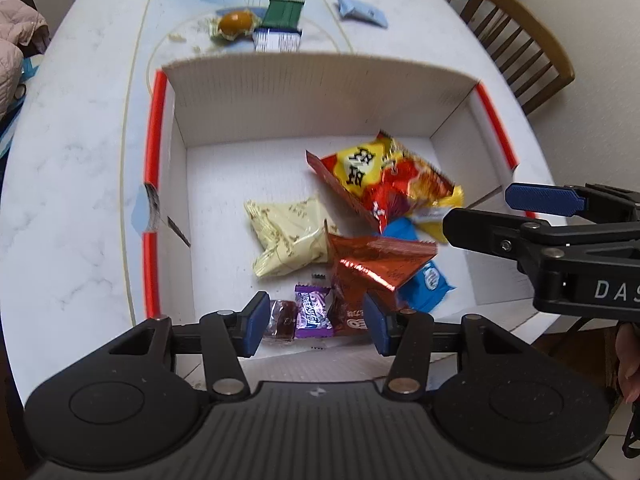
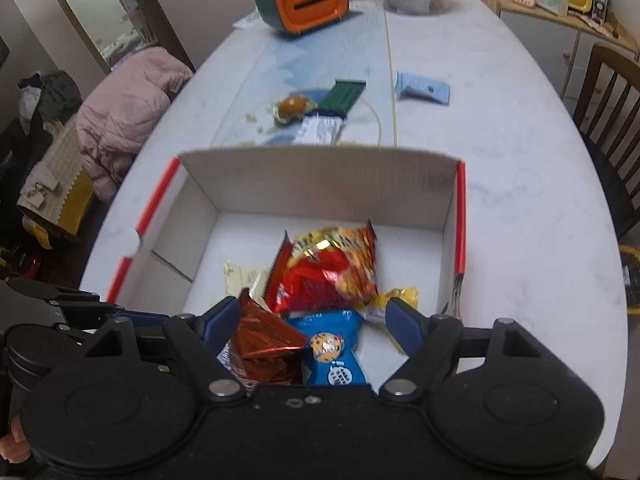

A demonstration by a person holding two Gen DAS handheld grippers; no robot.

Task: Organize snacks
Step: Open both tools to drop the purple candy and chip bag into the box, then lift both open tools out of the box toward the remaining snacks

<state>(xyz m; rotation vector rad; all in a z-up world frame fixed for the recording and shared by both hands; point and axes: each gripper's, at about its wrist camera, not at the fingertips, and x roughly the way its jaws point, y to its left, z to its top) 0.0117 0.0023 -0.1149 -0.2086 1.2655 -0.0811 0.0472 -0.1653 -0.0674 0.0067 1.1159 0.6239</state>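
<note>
A white cardboard box with red edges stands on the marble table. In it lie a red-yellow chip bag, a cream packet, a copper foil packet, a blue cookie packet, a yellow packet and a purple candy. My left gripper hangs open over the box's near edge, above the small candies, with its pads touching nothing. My right gripper is open above the foil and cookie packets, gripping nothing. It also shows at the box's right side.
Beyond the box on the table lie a green packet, a white-blue packet, a golden round snack and a light blue packet. An orange-green tissue holder stands at the far end. Wooden chair at right, pink jacket at left.
</note>
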